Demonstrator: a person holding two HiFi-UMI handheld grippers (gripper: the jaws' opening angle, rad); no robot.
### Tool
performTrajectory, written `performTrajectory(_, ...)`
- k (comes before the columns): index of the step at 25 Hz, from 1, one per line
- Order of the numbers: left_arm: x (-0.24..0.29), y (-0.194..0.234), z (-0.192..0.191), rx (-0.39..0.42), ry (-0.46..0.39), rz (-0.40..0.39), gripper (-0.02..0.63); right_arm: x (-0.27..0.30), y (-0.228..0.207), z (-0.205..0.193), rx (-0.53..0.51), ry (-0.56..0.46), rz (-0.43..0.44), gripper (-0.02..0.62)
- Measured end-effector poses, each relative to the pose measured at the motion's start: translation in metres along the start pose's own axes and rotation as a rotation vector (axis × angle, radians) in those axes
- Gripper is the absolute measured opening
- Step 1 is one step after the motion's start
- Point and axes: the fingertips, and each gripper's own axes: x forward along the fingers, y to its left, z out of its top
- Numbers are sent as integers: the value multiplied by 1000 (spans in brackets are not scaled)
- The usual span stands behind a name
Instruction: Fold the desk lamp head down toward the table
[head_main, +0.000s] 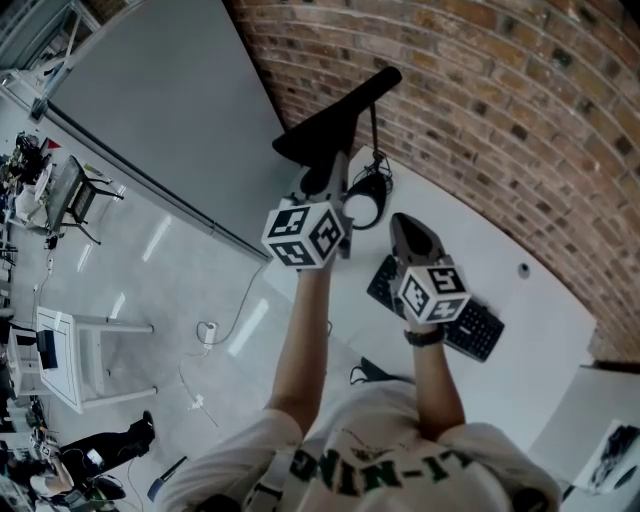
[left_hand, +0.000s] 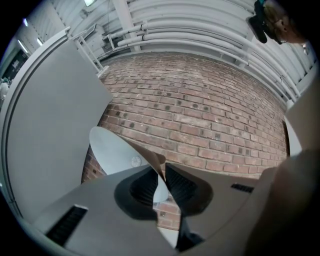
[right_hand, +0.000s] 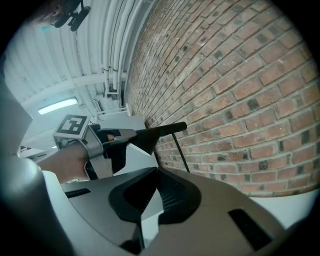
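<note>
Steady now, the left gripper pinches the lamp head (edge-on between its fingers) near the bench wall-side edge; the right gripper hovers alongside, fingers pressed together

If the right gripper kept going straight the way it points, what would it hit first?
Probably the lamp's thin rod just under the lamp head; depth is unclear, otherwise the brick wall behind.
</note>
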Motion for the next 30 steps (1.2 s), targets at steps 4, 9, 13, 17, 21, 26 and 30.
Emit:
performTrajectory(4, 1, 2, -8, -9, 11, 6, 46, 0, -3, -3, 5, 6, -6, 5)
performTrajectory(9, -1, 6, -25, -39, 29, 13, 46, -2, -9, -7, 14, 13, -18, 5)
performTrajectory(13, 1, 9, -36, -67, 38, 16, 43, -3, -18, -8, 4, 23, -33, 5)
performTrajectory(17, 3, 12, -50, -86, 56, 10, 43, -2, -23, -12, 12, 28, -43, 5)
performTrajectory(21, 6, 13, -60, -97, 62, -4, 43, 0, -28, -17, 17, 41, -51, 5)
performTrajectory(26, 10, 14, -73, -120, 76, -34, 41, 5, -27, -23, 14, 60, -48, 5)
performTrajectory(30, 13, 15, -84, -134, 83, -55, 41, 7, -28, -31, 20, 80, -55, 5)
